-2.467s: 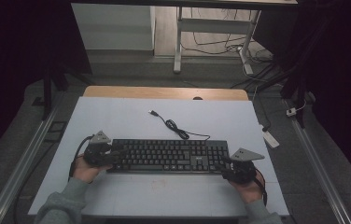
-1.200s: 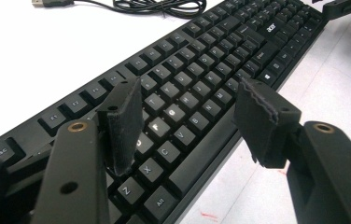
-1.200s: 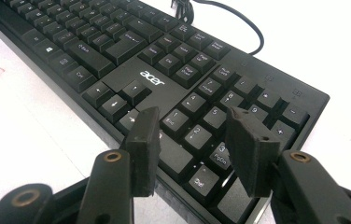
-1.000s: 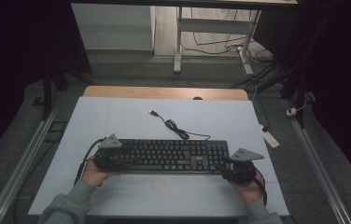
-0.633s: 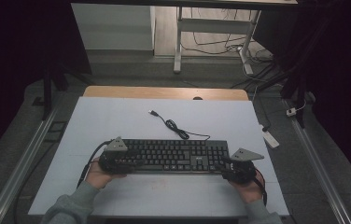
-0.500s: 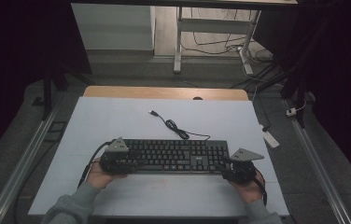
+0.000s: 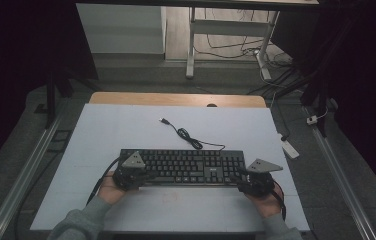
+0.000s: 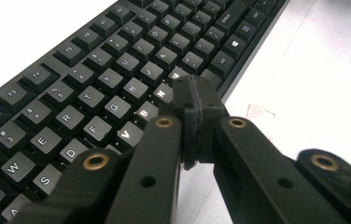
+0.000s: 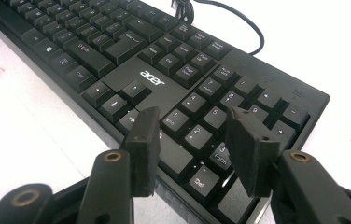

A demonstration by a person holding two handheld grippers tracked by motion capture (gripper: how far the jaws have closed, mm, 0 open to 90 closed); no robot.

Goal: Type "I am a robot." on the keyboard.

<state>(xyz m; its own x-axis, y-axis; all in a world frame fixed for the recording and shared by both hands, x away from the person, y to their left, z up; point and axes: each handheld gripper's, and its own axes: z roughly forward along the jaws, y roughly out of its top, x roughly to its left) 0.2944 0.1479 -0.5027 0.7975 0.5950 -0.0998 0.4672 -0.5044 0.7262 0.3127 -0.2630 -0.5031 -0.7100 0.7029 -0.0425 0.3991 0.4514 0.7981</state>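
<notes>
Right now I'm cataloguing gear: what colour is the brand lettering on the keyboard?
White, reading "acer", on the black keyboard; clearest in the right gripper view.

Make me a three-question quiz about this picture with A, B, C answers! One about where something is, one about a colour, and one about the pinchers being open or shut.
1. Where does the keyboard cable lie?
A. On the table behind the keyboard
B. Wrapped around the left gripper
C. Hanging off the table's front edge

2. What colour is the keyboard?
A. White
B. Black
C. Red

3. How are the left gripper's jaws?
A. Wide apart
B. Shut together
C. Holding the cable

Answers:
1. A, the high view shows it curling across the white table behind the keyboard.
2. B, the case and keys are black in every view.
3. B, the left gripper view shows the jaws pressed together over the keys, while the right gripper has a gap.
</notes>
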